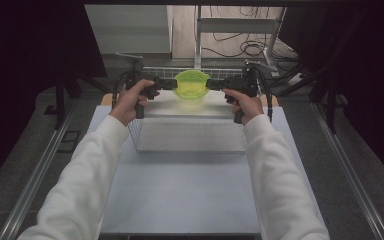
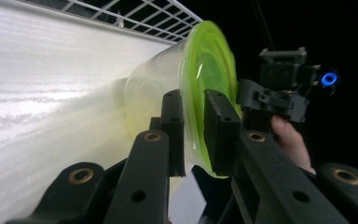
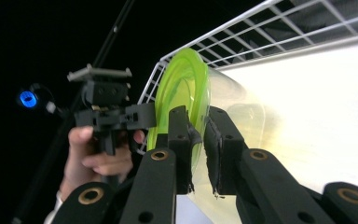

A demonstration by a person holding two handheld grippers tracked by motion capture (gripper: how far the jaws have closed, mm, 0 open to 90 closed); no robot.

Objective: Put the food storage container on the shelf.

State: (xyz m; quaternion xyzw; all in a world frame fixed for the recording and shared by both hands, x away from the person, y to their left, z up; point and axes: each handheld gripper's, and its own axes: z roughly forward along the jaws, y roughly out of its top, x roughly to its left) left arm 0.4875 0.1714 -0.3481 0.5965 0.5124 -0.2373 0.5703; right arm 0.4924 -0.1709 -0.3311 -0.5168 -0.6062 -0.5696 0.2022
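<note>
Dark room, pale blue desk (image 1: 180, 195); white wire basket (image 1: 190, 132) at its far half. One translucent green round plastic container (image 1: 190, 84) held above basket's far edge, at 12 o'clock. Left claw (image 1: 172, 83) pinches its 9 o'clock rim, right claw (image 1: 209, 84) its 3 o'clock rim. Two claws, one basket.
</note>
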